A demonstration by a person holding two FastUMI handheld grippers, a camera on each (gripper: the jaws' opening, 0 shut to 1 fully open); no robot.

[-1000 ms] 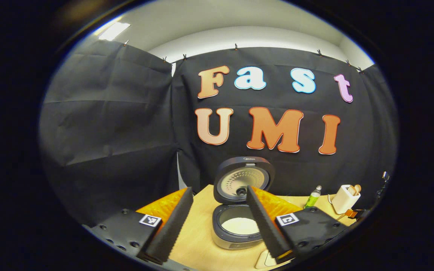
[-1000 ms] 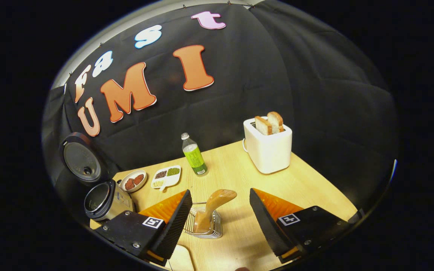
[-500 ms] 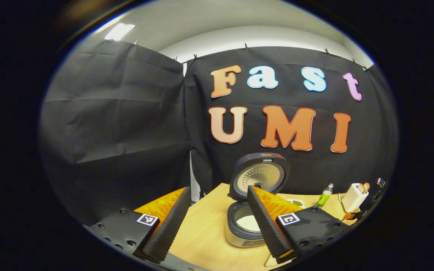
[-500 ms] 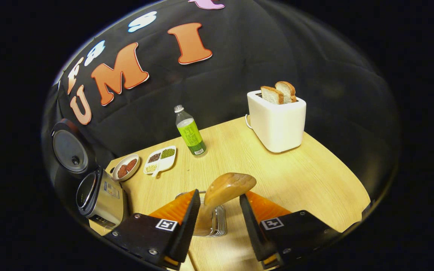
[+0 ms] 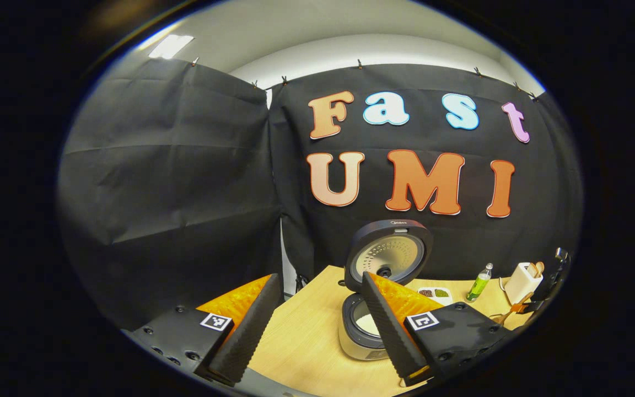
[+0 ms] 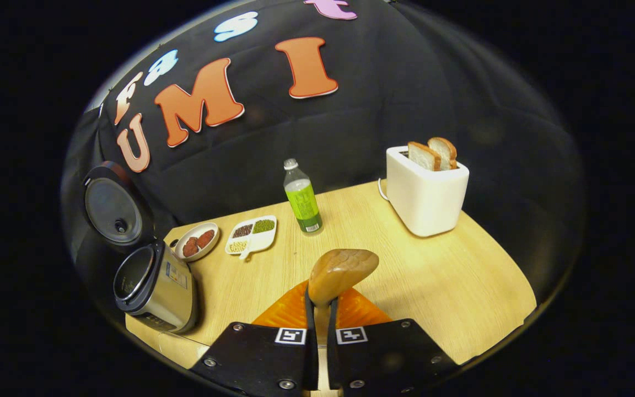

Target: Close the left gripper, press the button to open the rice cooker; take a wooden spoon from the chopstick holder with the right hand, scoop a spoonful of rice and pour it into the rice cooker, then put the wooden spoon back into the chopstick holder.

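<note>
The right gripper (image 6: pixel 320 309) is clamped on the handle of the light brown wooden spoon (image 6: pixel 343 269), both fingers pressed against it with only the thin handle between them. The spoon's rounded bowl stands up just above and ahead of the fingertips. The chopstick holder is hidden behind this gripper, so I cannot tell whether the spoon is clear of it.

Ahead of the right gripper and to its left, on the pale wooden tabletop (image 6: pixel 461 286), sits the silver rice cooker with a dark rim (image 6: pixel 155 289), its round dark lid (image 6: pixel 113 204) swung up and open. Beyond the cooker lie a small round white dish holding reddish pieces (image 6: pixel 196 241) and a white divided dish of dark, green and pale grains (image 6: pixel 251 236). Straight ahead stands a clear plastic bottle with a green label (image 6: pixel 302 197), upright. Ahead and to the right is a white toaster (image 6: pixel 426 190) with two slices of bread (image 6: pixel 432 154) sticking up from its slots.

The left gripper (image 5: pixel 317 325) hangs wide open, holding nothing, fingers well apart. The open rice cooker (image 5: pixel 364 331) lies just ahead, partly behind the right-hand finger, with white rice (image 5: pixel 367 324) visible in its pot and the lid's perforated inner face turned toward the camera. Far off to the right are the bottle (image 5: pixel 480 282) and toaster (image 5: pixel 522 281).
</note>
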